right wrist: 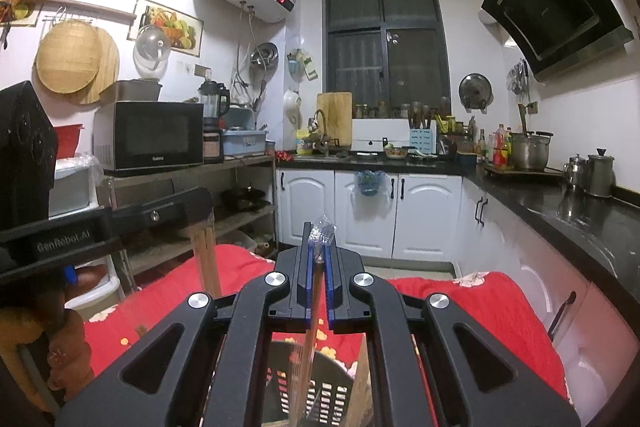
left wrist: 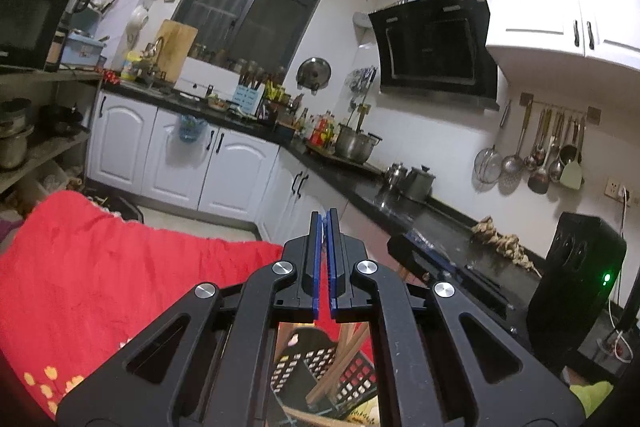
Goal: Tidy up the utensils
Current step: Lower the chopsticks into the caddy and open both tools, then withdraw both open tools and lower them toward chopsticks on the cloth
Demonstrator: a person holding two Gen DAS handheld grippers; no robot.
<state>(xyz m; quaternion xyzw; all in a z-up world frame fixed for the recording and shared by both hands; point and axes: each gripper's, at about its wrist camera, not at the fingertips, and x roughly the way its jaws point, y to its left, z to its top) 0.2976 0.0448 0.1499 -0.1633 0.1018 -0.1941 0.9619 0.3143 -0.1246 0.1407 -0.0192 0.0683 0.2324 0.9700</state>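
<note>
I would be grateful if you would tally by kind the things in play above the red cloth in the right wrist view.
Grippers: 2, the right gripper and the left gripper
Chopstick sets, one in each gripper: 2, the wrapped chopsticks and the bare wooden chopsticks
Black slotted basket: 1
Red cloth: 1
Total: 6

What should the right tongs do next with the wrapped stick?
Probably lower it a little straight down. The right tongs are shut on the wrapped stick, which hangs over the black slotted holder; whether its tip is inside yet is unclear, so release seems early.
</note>
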